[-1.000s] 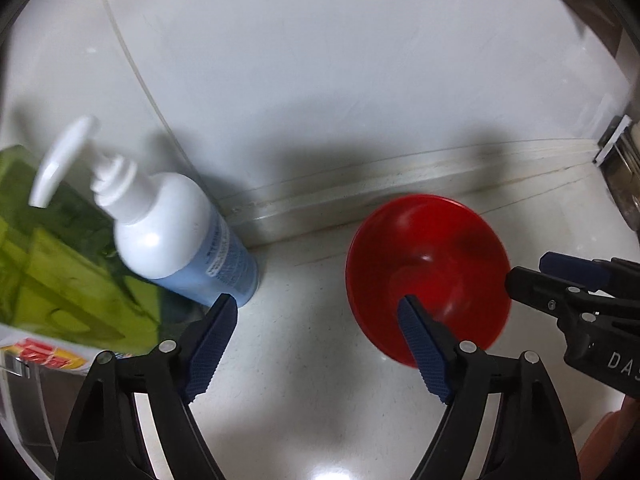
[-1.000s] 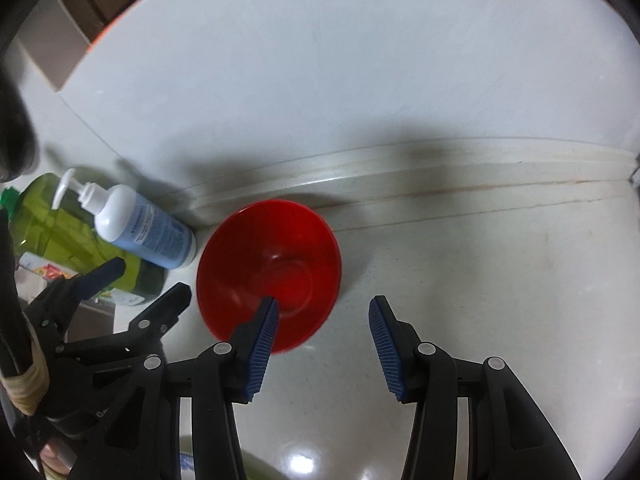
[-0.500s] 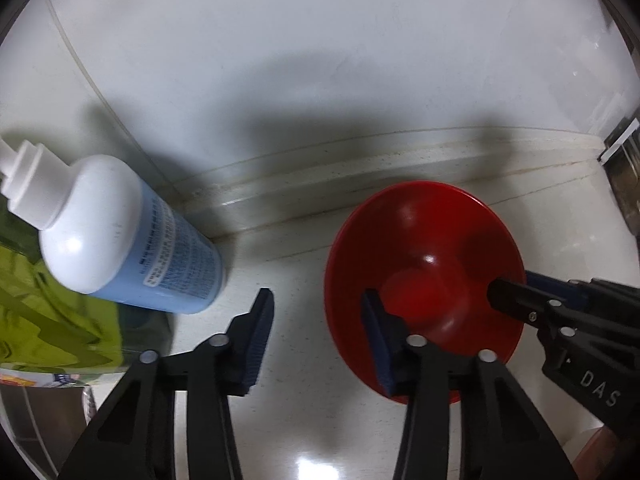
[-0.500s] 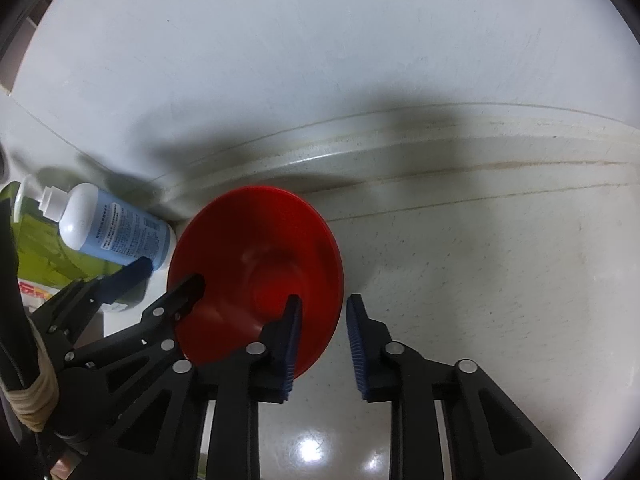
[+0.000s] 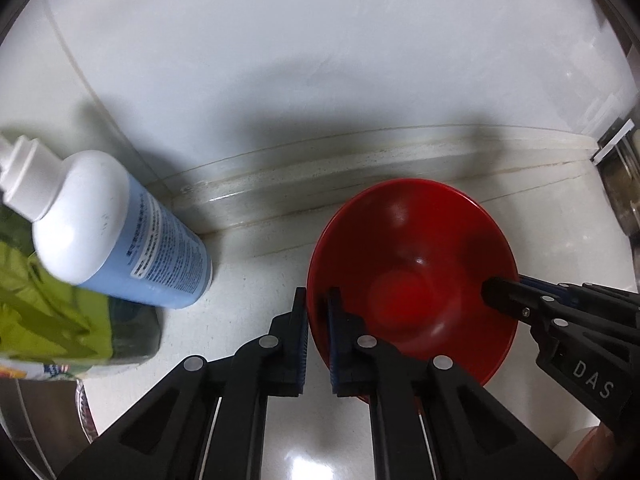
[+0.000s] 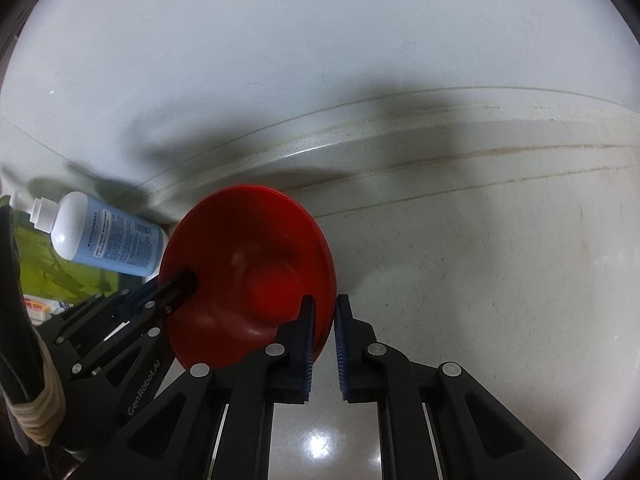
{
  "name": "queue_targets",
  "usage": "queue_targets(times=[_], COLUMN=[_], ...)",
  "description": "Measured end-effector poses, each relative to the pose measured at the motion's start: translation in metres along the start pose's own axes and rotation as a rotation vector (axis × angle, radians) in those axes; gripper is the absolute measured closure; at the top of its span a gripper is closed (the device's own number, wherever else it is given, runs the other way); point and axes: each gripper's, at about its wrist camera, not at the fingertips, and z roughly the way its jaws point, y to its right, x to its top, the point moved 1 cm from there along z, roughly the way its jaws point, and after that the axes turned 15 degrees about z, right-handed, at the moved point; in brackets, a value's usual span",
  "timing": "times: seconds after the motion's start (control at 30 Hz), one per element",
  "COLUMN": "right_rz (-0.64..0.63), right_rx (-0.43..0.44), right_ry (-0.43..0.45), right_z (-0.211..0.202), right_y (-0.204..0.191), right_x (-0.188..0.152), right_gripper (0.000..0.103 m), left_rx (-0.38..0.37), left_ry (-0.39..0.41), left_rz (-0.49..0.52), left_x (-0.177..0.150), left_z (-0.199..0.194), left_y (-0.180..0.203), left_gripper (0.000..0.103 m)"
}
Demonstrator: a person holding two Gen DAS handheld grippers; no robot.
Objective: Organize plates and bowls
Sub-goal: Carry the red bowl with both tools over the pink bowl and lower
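Bowl: the red bowl (image 5: pixel 412 280) is sitting upright on the white counter (image 6: pixel 500 280), near the raised ledge at the foot of the wall.

Left gripper: your left gripper (image 5: pixel 318 336) is pinching the bowl's left rim, one blue pad outside the wall and one inside. Its jaws have just been closing, and the rim is between them.

Right gripper: your right gripper (image 6: pixel 323 344) is clamping the opposite rim the same way, inner pad in the bowl and outer pad on the counter side. Its jaws have also just been closing onto the rim.

Why two grips: you are taking the bowl on opposing edges, likely so that the thin, sloping wall is not twisting out of a single pinch when it is lifted.

Neighbours: the white-and-blue pump bottle (image 5: pixel 120 232) is standing just left of the bowl, apart from it, with a green bottle (image 5: pixel 52 312) behind it.

Risk: you are working close to the pump bottle, so a leftward swing could be knocking it.

Stage: the grasp looks made; the lift is not yet done.
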Motion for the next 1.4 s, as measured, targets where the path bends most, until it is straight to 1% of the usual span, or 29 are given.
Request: queue_targets(times=[0.13,0.33,0.5,0.53,0.67,0.7,0.77,0.87,0.93,1.1,1.23,1.4], right_rz=[0.0,-0.02,-0.021,-0.019,-0.014,-0.01,-0.003,0.015,0.028,0.054,0.063,0.065], right_rx=[0.006,0.005,0.006,0.005,0.008,0.006,0.007,0.023,0.029,0.032,0.02,0.001], right_ry=[0.01,0.046,0.078,0.084,0.117,0.133,0.157,0.165,0.172,0.204,0.231,0.254], right_z=[-0.01,-0.041,-0.072,-0.072,-0.097,-0.1,-0.109,-0.125,-0.13,-0.156,-0.171,-0.19], right_y=[0.003,0.008,0.014,0.007,0.017,0.016,0.019,0.031,0.035,0.06,0.079,0.107], right_x=[-0.006,-0.022,-0.042,-0.046,-0.063,-0.066,-0.074,-0.088,-0.097,-0.119,-0.135,-0.152], right_gripper=[0.092,0.092,0.092,0.092,0.092,0.092,0.092,0.092,0.092,0.092,0.092,0.092], left_rx=[-0.007,-0.024,-0.036,-0.038,-0.052,-0.054,-0.061,-0.058,-0.069,-0.094,-0.107,-0.141], left_ry=[0.024,0.076,0.116,0.128,0.161,0.165,0.182,0.197,0.211,0.236,0.257,0.255], left_rz=[-0.009,-0.004,0.025,0.039,0.059,0.064,0.079,0.11,0.127,0.163,0.194,0.218], left_x=[-0.007,-0.017,-0.028,-0.031,-0.04,-0.041,-0.048,-0.055,-0.062,-0.074,-0.084,-0.096], left_z=[-0.016,-0.049,-0.078,-0.086,-0.11,-0.11,-0.121,-0.132,-0.141,-0.154,-0.164,-0.17], left_y=[0.001,0.013,0.03,0.035,0.053,0.055,0.066,0.081,0.093,0.12,0.143,0.17], left_gripper=[0.093,0.093,0.093,0.093,0.093,0.093,0.093,0.092,0.092,0.092,0.091,0.092])
